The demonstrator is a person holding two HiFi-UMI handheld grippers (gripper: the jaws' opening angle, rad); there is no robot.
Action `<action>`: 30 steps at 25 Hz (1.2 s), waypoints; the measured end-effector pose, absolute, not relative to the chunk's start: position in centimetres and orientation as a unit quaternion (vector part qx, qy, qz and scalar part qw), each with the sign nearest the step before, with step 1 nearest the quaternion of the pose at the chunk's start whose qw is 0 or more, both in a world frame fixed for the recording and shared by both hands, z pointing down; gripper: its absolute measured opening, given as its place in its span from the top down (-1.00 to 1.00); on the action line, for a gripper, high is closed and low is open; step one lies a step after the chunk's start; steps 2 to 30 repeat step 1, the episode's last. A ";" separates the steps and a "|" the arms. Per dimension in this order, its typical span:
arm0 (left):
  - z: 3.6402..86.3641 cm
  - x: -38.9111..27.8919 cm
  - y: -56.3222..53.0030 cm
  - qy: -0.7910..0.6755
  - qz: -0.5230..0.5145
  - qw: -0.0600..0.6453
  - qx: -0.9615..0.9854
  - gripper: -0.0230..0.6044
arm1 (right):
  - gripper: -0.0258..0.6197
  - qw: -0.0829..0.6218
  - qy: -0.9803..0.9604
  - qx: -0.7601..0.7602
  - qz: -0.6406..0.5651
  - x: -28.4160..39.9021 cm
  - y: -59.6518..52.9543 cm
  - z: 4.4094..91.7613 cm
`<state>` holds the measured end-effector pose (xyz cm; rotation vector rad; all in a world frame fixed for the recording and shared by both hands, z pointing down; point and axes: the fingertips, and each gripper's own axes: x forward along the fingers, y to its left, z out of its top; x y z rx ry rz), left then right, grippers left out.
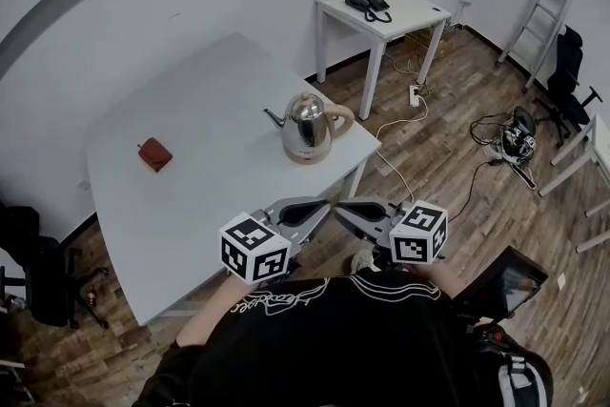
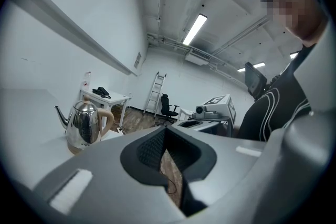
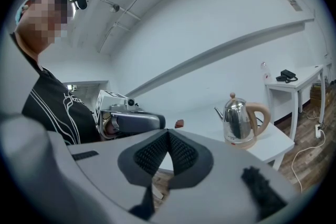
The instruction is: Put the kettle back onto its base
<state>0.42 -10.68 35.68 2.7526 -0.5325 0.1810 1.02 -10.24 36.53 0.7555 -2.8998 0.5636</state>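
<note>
A shiny steel kettle (image 1: 307,124) with a tan handle stands upright on its tan base (image 1: 305,156) near the right corner of the white table (image 1: 191,195). It also shows in the left gripper view (image 2: 84,123) and the right gripper view (image 3: 239,120). My left gripper (image 1: 324,207) and right gripper (image 1: 340,207) hang off the table's near edge, close to my body, tips facing each other. Both are shut with nothing between their pads (image 2: 152,149) (image 3: 184,152). The kettle is well beyond them, untouched.
A red wallet (image 1: 154,154) lies on the table's left part. A small white side table (image 1: 381,14) with a phone and a bottle stands behind. Cables and a power strip (image 1: 416,94) lie on the wood floor; a ladder (image 1: 548,0) and an office chair (image 1: 570,71) stand at the right.
</note>
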 end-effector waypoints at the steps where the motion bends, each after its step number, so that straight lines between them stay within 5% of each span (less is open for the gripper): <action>1: 35.6 0.5 -10.9 -0.186 0.063 0.166 0.966 0.90 | 0.91 0.046 -0.950 0.247 0.184 1.1 -10.4 36.4; 30: 35.6 0.5 -10.9 -0.186 0.063 0.166 0.966 0.90 | 0.91 0.046 -0.950 0.247 0.184 1.1 -10.4 36.4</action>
